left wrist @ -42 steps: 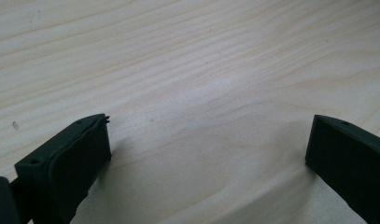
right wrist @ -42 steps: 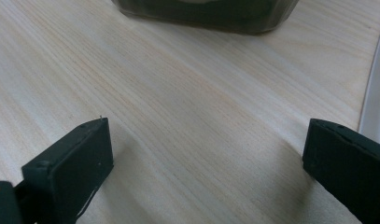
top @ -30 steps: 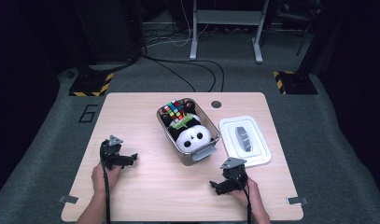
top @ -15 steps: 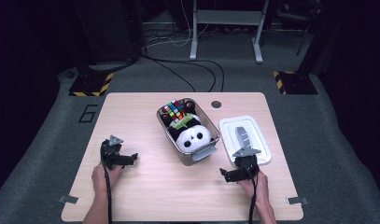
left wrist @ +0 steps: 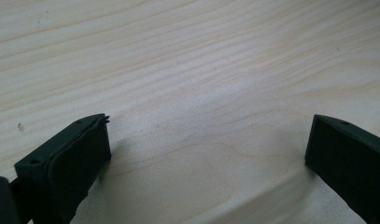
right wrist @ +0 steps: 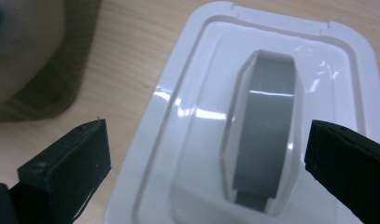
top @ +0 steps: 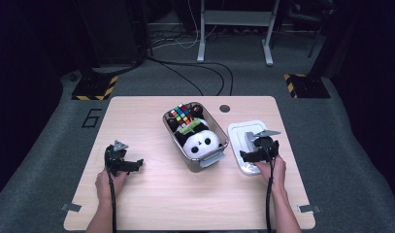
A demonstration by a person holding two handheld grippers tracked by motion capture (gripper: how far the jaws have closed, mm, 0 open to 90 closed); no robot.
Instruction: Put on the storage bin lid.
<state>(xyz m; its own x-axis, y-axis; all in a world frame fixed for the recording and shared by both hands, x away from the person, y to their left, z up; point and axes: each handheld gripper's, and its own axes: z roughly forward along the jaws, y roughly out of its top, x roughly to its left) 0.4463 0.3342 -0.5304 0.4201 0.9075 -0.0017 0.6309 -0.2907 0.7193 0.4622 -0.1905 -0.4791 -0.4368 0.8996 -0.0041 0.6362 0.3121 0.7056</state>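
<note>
A clear plastic bin (top: 167,125) stands mid-table, holding a colourful puzzle cube (top: 181,114) at its far end and a panda plush (top: 201,141) at its near end. To its right a white lid (top: 243,132) lies flat on the table. My right gripper (top: 247,156) hovers over the lid's near part, open. In the right gripper view the jaws of that gripper (right wrist: 206,158) straddle the lid (right wrist: 197,88) and its grey recessed handle (right wrist: 267,121), with nothing gripped. My left gripper (top: 133,165) is open at the left, over bare wood (left wrist: 197,70).
The bin's grey latch (top: 212,158) juts toward the front, close to the left of the right gripper. A small dark hole (top: 224,108) marks the table's far side. Cables and stand legs (top: 234,29) lie on the floor beyond the table.
My right gripper has moved away from the table's front and to the right, ending over the white lid. The left gripper has stayed in place.
</note>
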